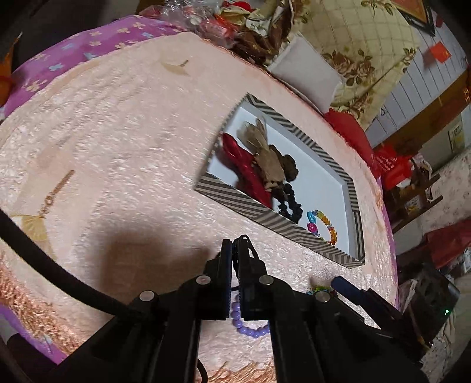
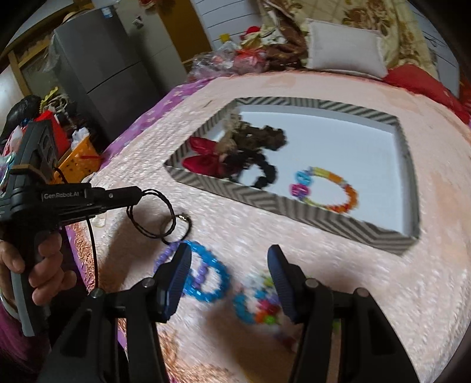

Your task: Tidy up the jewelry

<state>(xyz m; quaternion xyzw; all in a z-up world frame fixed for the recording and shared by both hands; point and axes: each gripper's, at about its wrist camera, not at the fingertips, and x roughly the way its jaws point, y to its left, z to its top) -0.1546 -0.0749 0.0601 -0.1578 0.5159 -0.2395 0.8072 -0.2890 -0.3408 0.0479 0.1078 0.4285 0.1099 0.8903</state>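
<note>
A grey chevron-edged box [image 2: 232,193] [image 1: 235,203] lies on the pink bedspread. In it are a red bow [image 2: 203,162], a brown scrunchie [image 2: 265,137], a black bead bracelet [image 2: 266,173] and a multicolour bead bracelet [image 2: 329,191] [image 1: 323,222]. My left gripper [image 1: 234,244] [image 2: 138,196] is shut on a thin black cord necklace [image 2: 153,218] that hangs in loops above the bedspread, left of the box. My right gripper [image 2: 229,259] is open above a blue bracelet [image 2: 212,277], a purple bracelet [image 2: 167,254] [image 1: 250,327] and a multicolour bracelet [image 2: 259,306].
A white cushion [image 2: 344,48] and floral bedding [image 2: 368,17] lie behind the box. A grey fridge [image 2: 112,64] and an orange basket [image 2: 79,159] stand left of the bed. A gold fan-shaped earring [image 1: 44,212] lies on the bedspread at left.
</note>
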